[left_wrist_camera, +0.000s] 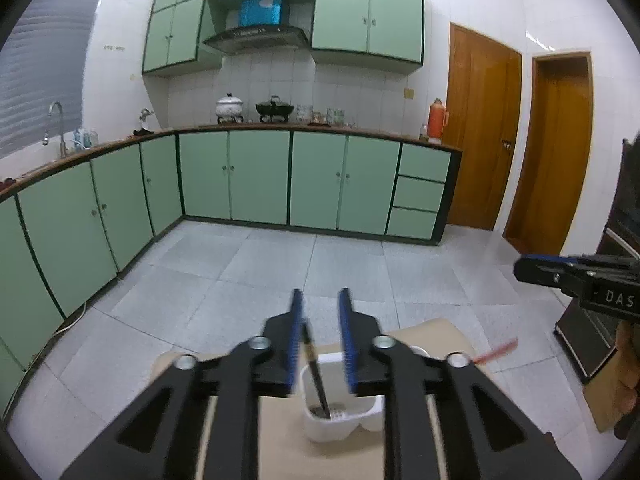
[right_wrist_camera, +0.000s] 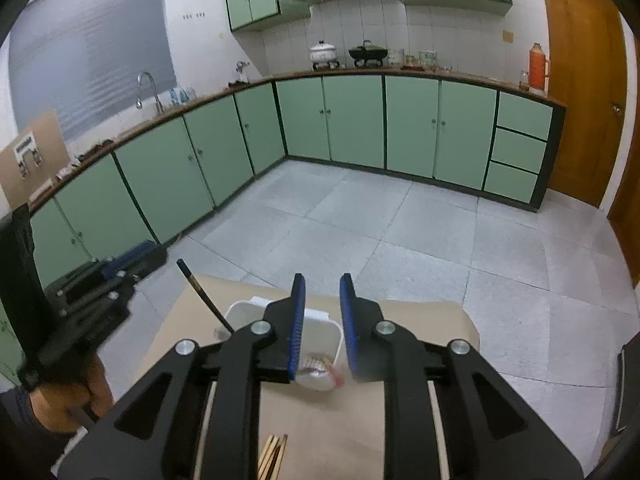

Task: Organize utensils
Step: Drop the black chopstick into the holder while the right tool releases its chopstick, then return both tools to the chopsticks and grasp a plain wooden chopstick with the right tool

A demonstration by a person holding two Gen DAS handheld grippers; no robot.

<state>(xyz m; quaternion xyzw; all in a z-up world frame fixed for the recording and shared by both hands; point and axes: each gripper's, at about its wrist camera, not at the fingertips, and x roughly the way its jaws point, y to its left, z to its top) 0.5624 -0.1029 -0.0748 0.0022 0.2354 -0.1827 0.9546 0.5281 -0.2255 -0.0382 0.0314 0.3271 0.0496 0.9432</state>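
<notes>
A white divided holder stands on a beige tabletop. A black chopstick leans in its near compartment. My left gripper hangs above the holder, open, with the chopstick rising between its blue pads close to the left one, not squeezed. My right gripper is open over the holder, nothing between its pads. Just below it a red-tipped utensil lies at the holder's near rim. It shows blurred in the left wrist view. Several wooden chopsticks lie at the table's near edge.
The two grippers hover close together: the right one shows at the left view's right edge, the left one with a person's hand at the right view's left. Beyond the table lie grey floor tiles and green cabinets. A dark cabinet stands right.
</notes>
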